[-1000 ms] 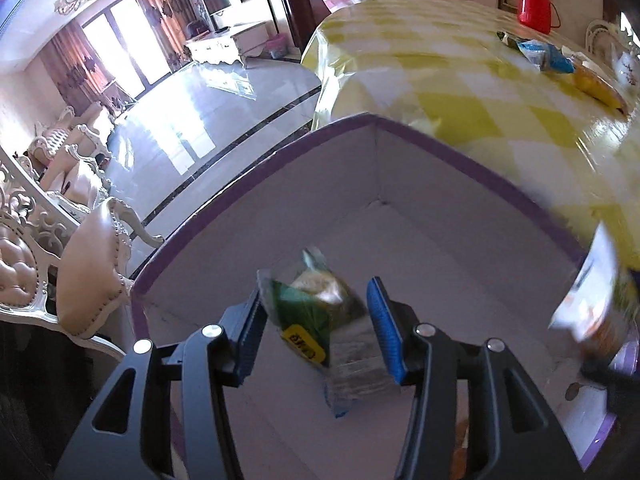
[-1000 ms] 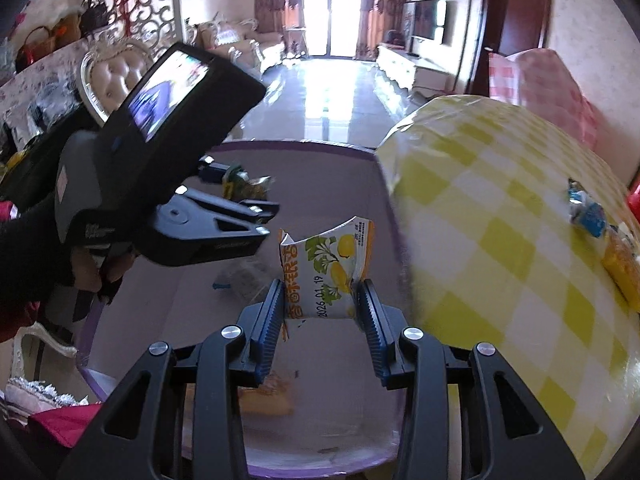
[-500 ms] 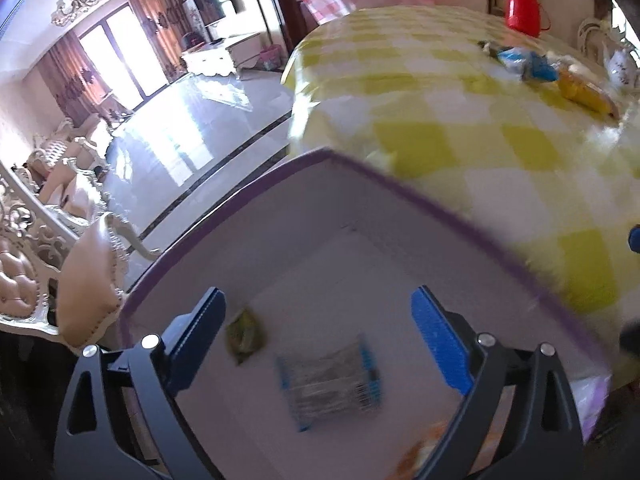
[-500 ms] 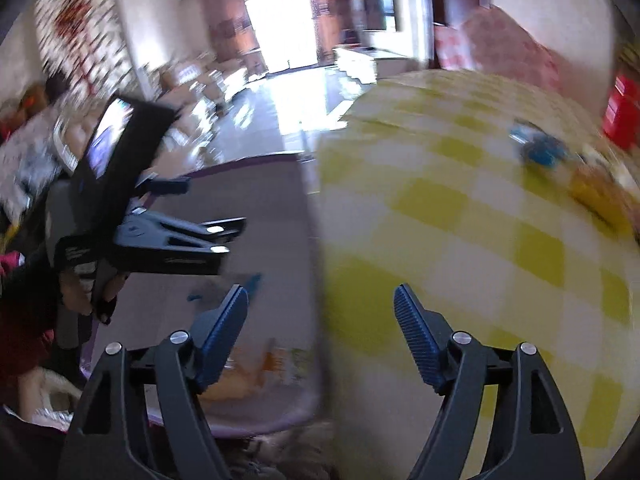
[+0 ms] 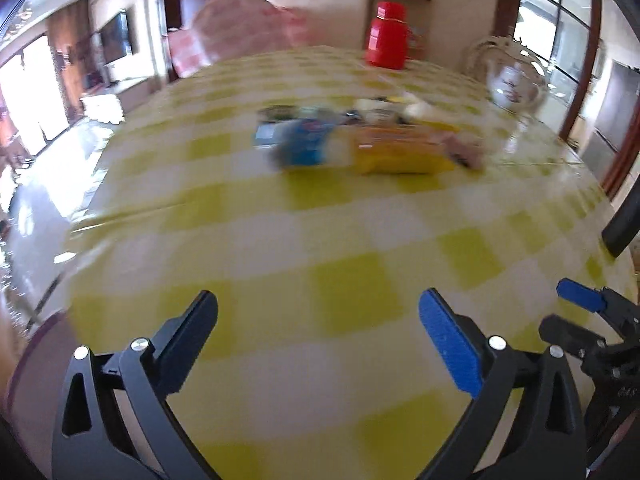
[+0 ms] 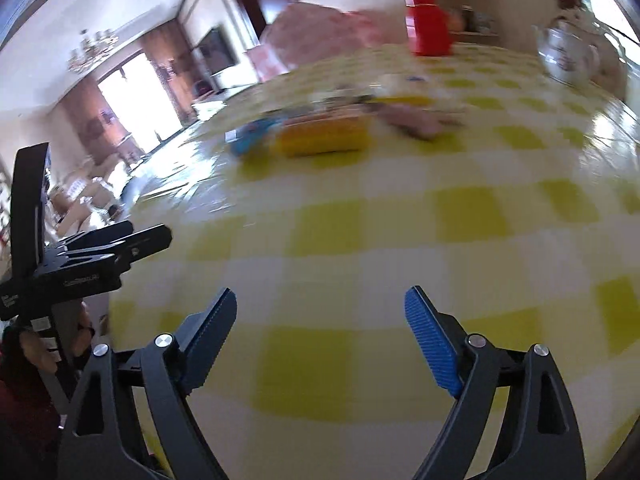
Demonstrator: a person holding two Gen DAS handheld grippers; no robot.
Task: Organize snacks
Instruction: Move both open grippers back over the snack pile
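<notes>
Both grippers face the snack pile across the checked tablecloth, presumably to fetch the next packets. The left gripper has its jaws spread wide with nothing between them; the right gripper is likewise spread and empty. The remaining snacks, a blue packet touching a yellow packet with smaller wrappers behind, lie well short of the red flask, toward the grippers. A glass teapot stands right of the flask. Motion blur hides the packet labels.
</notes>
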